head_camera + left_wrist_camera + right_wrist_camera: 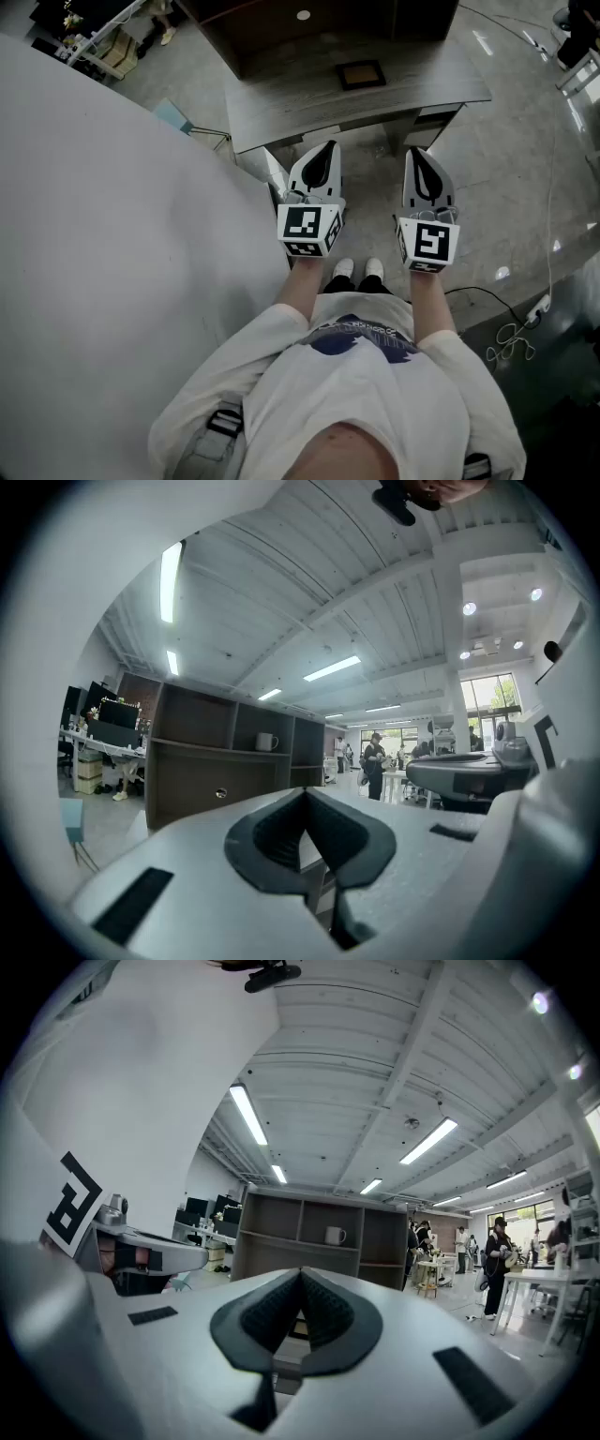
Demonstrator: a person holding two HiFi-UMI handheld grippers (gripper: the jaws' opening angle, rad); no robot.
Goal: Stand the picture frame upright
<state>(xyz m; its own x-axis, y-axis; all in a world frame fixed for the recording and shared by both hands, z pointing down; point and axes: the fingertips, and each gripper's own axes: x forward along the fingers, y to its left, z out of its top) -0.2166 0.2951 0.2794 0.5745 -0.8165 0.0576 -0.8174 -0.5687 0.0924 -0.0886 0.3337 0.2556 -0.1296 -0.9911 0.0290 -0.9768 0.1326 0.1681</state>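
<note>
The picture frame [361,73] lies flat on the grey tabletop [281,103], close to the tabletop's far edge and a little right of its middle. Nothing touches it.

The person stands at the tabletop's near side, white shoes [357,269] on the floor. Both tools are held level and side by side, with their tips by the tabletop's near edge and well apart from the frame.

The left tongs [327,148] are pressed together with nothing between them. In the left gripper view the dark pads [277,834] meet along one line. The right tongs [418,154] are likewise closed and empty, pads [270,1314] meeting edge to edge.

Beyond the tabletop's far side stands a dark brown shelf unit [281,1241] with open compartments. Its upper middle compartment holds one white mug [335,1235] (handle turned to the right), upright on the shelf board. The left gripper view shows the same mug in the same compartment.
</note>
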